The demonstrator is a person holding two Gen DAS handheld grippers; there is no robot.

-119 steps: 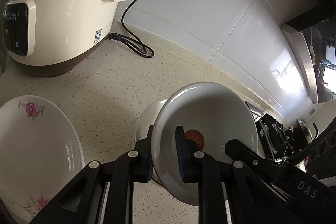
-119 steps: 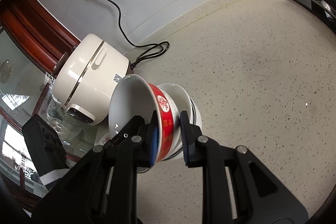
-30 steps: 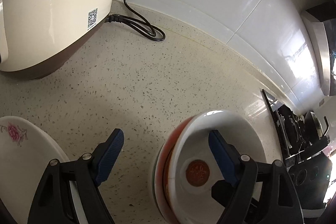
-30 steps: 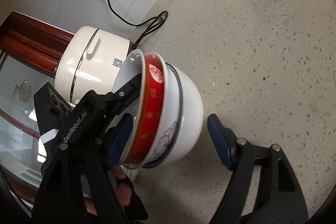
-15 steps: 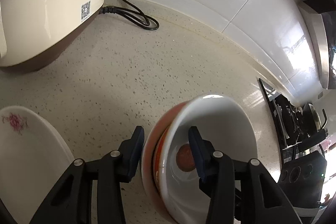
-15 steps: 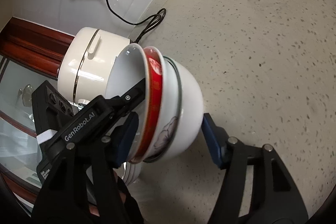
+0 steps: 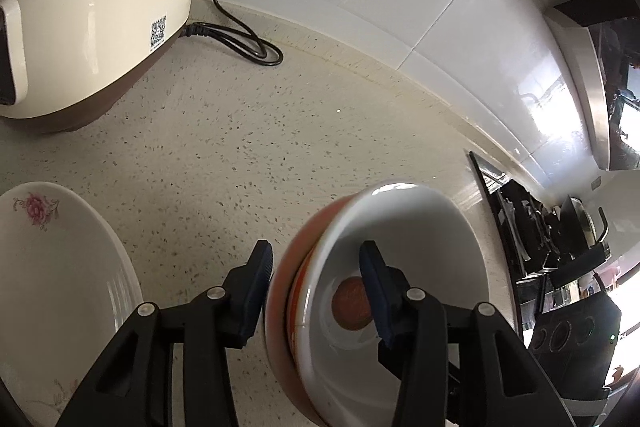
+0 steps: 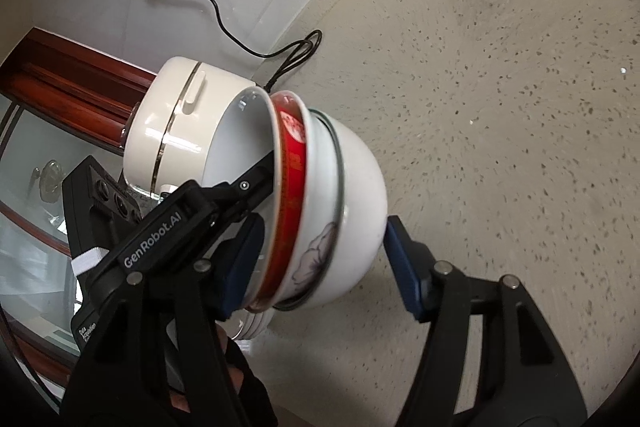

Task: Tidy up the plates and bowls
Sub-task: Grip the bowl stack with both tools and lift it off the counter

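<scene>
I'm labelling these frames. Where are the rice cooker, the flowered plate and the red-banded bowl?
rice cooker [image 7: 92, 11], left wrist view, on its cream side wall.
flowered plate [image 7: 52, 267], left wrist view, on its white inner surface.
red-banded bowl [image 8: 290, 187], right wrist view, on its red outer band.

We see a white bowl [image 7: 404, 227] with a red-orange disc inside, nested in a red-banded bowl [image 8: 294, 163] over a white bowl with a grey flower [image 8: 352, 195]. The plate [image 7: 52, 267] is white with pink blossoms; the counter [image 7: 240, 147] is speckled beige.
</scene>
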